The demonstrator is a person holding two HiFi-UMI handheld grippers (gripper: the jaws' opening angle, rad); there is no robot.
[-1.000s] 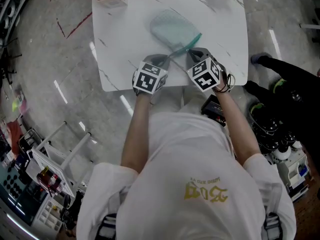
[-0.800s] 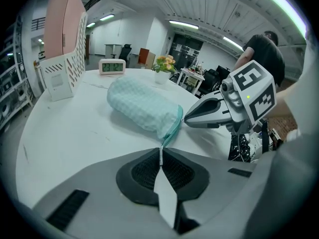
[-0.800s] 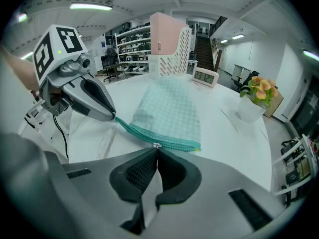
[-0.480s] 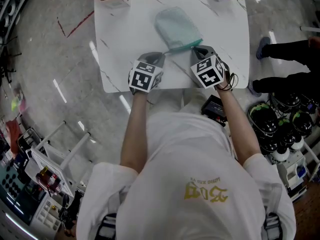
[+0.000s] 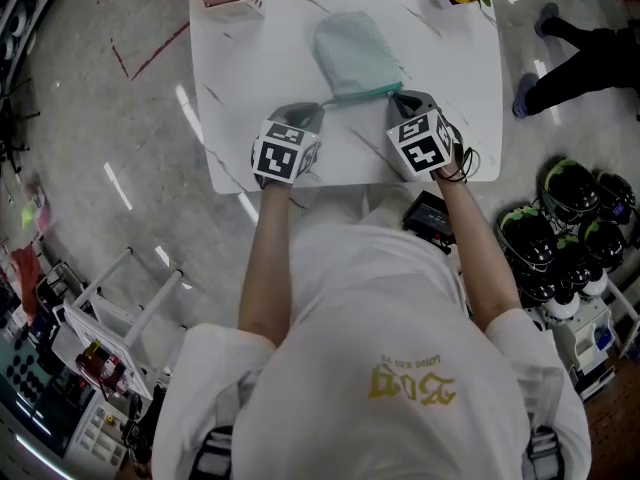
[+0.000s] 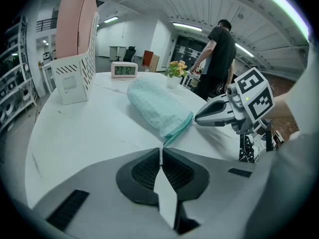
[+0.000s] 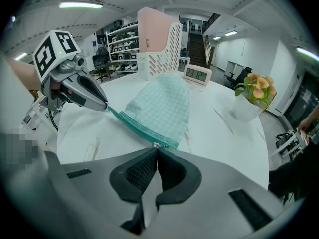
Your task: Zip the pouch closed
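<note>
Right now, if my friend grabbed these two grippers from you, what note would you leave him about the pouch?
Left gripper: shut on the corner of the pouch, at one end of its zip.
Right gripper: shut on the small zip pull at the other end.
Pouch: lies on the white table, zip edge stretched between both grippers.
Done: the zip edge looks flat and closed along its length.
Left: check it is closed right to the end, then let go with both.

Woven cloth pouch [image 5: 355, 53] on glossy marbled table [image 5: 250, 88].
</note>
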